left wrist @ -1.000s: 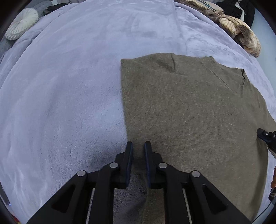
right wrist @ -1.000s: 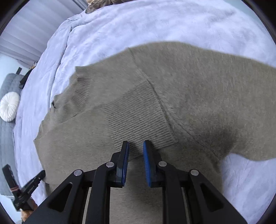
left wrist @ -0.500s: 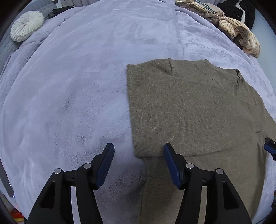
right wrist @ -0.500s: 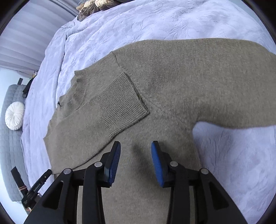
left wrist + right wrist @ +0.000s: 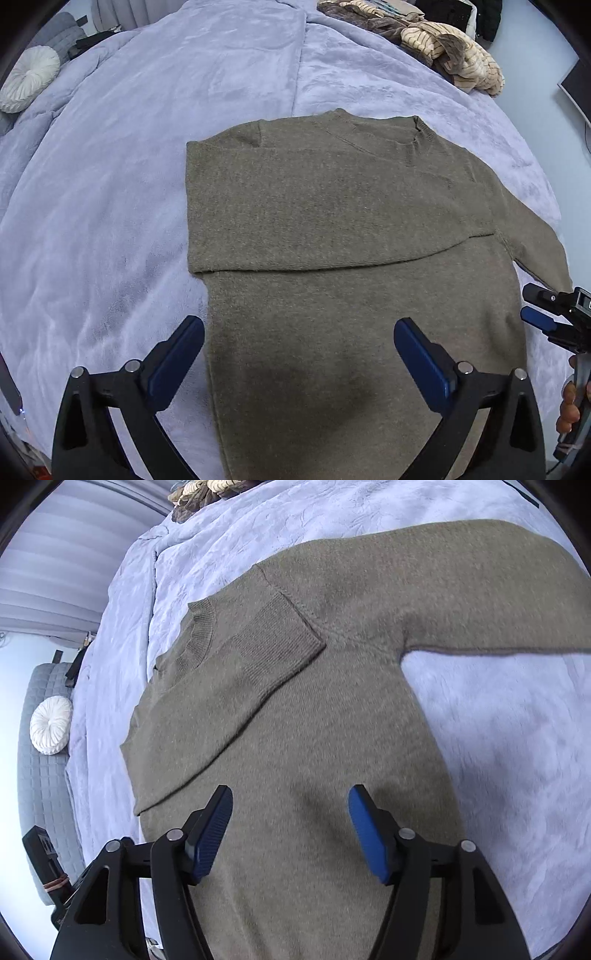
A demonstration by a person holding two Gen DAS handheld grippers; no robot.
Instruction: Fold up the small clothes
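Observation:
An olive-brown knit sweater [image 5: 332,229] lies flat on a lilac blanket [image 5: 110,184]. Its left sleeve is folded across the chest; the ribbed cuff [image 5: 273,642] lies near the collar [image 5: 201,627]. The other sleeve [image 5: 480,590] stretches out to the right. My left gripper [image 5: 299,343] is open and empty, raised over the lower body of the sweater. My right gripper [image 5: 290,812] is open and empty above the sweater's middle. It also shows in the left wrist view [image 5: 543,306] at the right edge.
A heap of striped and dark clothes [image 5: 443,44] lies at the far edge of the bed. A round white cushion [image 5: 29,77] sits on a grey quilted seat [image 5: 40,775] at the left. The blanket [image 5: 498,738] is bare right of the sweater.
Both grippers have opened, let go of the folded sleeve and pulled back and up from the sweater. The sleeve now lies flat across the chest.

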